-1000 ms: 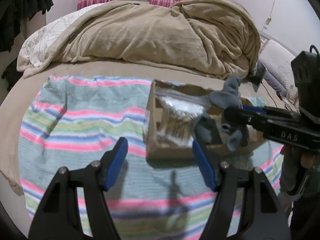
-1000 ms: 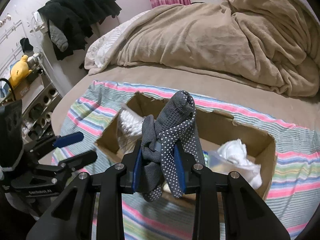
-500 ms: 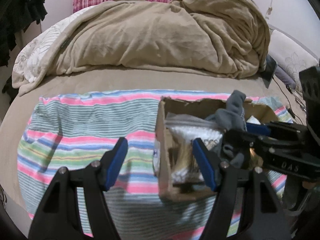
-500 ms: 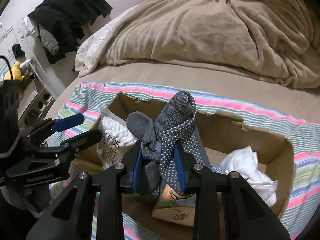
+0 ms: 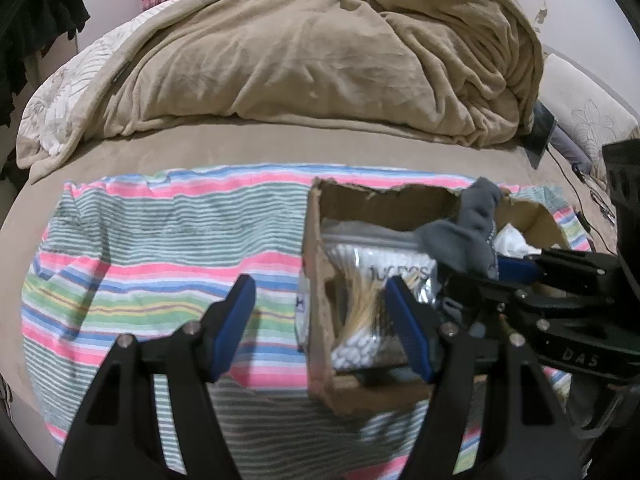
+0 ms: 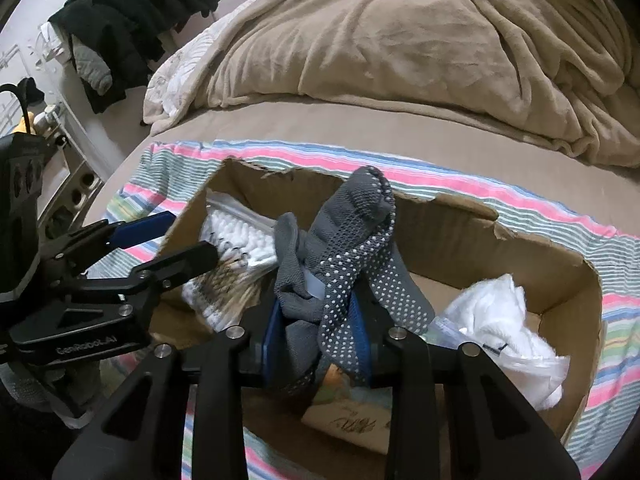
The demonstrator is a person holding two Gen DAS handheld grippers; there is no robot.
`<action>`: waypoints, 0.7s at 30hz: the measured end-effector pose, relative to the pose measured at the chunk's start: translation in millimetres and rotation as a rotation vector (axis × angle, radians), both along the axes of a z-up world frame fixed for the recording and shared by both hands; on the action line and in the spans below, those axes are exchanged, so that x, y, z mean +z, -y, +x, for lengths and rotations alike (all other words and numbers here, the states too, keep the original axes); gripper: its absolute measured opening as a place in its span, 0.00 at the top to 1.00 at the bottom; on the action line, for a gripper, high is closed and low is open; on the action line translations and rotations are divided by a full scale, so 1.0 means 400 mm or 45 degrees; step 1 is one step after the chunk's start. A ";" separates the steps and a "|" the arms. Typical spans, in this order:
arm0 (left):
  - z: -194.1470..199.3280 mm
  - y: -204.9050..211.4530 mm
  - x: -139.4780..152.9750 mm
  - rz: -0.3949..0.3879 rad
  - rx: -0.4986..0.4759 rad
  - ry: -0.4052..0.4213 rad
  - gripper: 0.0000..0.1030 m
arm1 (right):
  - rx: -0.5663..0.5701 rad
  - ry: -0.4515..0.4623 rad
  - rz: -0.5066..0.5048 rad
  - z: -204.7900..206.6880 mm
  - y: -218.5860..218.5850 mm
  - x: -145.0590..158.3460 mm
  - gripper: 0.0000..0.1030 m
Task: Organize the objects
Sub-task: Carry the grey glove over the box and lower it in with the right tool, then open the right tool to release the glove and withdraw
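Observation:
A torn cardboard box (image 6: pixel 448 236) (image 5: pixel 320 240) lies on a striped towel (image 5: pixel 160 260) on the bed. My right gripper (image 6: pixel 316 332) (image 5: pixel 488 276) hangs low over the box's middle with a grey sock with white dots (image 6: pixel 352 240) (image 5: pixel 472 232) between its blue pads; the jaws are opening, and the pads still touch the sock. My left gripper (image 5: pixel 320 320) (image 6: pixel 176 240) is open and straddles the box's left wall, one finger outside, the other over a bag of cotton swabs (image 5: pixel 372 280) (image 6: pixel 236 240) inside.
In the box's right part lies a white cloth in clear plastic (image 6: pixel 500 320); a printed packet (image 6: pixel 352 416) lies under the sock. A bunched beige blanket (image 5: pixel 320 60) fills the far bed. Dark clothes (image 6: pixel 132 12) hang at the left wall.
The left gripper moved right until the box's left wall stood between its fingers. The right gripper sank with the sock into the box, and its pads now stand slightly wider apart.

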State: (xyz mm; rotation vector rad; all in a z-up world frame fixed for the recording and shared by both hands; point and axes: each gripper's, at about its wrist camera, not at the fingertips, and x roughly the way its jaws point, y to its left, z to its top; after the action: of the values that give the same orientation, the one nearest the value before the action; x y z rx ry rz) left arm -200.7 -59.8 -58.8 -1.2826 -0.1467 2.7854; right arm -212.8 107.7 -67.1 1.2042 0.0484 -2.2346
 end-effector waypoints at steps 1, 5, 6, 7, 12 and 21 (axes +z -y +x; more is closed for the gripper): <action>0.005 0.001 0.004 0.004 0.004 -0.002 0.33 | 0.003 -0.005 -0.003 0.004 0.001 0.004 0.61; 0.035 0.002 0.020 0.027 0.026 -0.014 0.33 | -0.006 -0.055 -0.013 0.030 -0.008 0.024 0.54; 0.042 0.001 0.023 0.031 0.027 -0.015 0.33 | -0.009 -0.059 -0.013 0.035 -0.011 0.027 0.54; 0.049 0.000 0.027 0.034 0.029 -0.016 0.33 | -0.015 -0.065 -0.010 0.039 -0.015 0.029 0.53; 0.091 -0.011 0.047 0.041 0.036 -0.024 0.33 | -0.030 -0.091 -0.008 0.068 -0.037 0.051 0.49; 0.169 -0.036 0.092 0.052 0.037 -0.052 0.33 | -0.050 -0.124 -0.008 0.139 -0.076 0.088 0.46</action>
State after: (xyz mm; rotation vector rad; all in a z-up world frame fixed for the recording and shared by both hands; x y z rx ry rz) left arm -133.1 -45.5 -22.1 -1.2230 -0.2206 2.8152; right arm -157.4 138.3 -31.9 1.1011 0.0568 -2.3252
